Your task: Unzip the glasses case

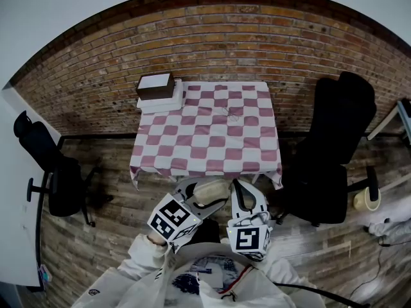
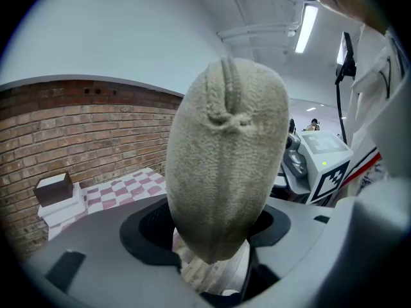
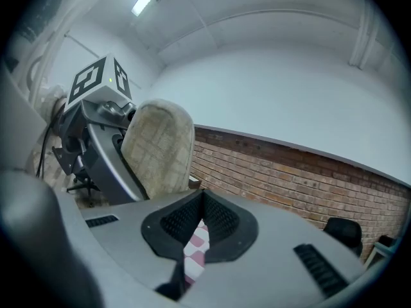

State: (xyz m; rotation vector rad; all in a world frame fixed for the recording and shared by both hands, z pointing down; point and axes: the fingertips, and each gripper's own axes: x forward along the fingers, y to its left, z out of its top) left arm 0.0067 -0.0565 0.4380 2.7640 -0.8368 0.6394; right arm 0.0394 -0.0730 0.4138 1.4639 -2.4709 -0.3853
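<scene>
The left gripper (image 2: 212,252) is clamped on one end of the beige fleece glasses case (image 2: 228,159), in front of the checkered table (image 1: 205,153). The right gripper (image 3: 200,204) is fully closed and empty, just beside the case.

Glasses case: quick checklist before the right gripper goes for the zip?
1. Hold: left gripper clamps glasses case: ok.
2. Free tool: right gripper has nothing between its jaws: ok.
3. Reach: right gripper at the glasses case: not ok, it sits apart, beside it.
4. Zip pull located: cannot tell; only a knotted seam shows.
5. Right jaws open enough to pinch: not ok, they are shut.
</scene>
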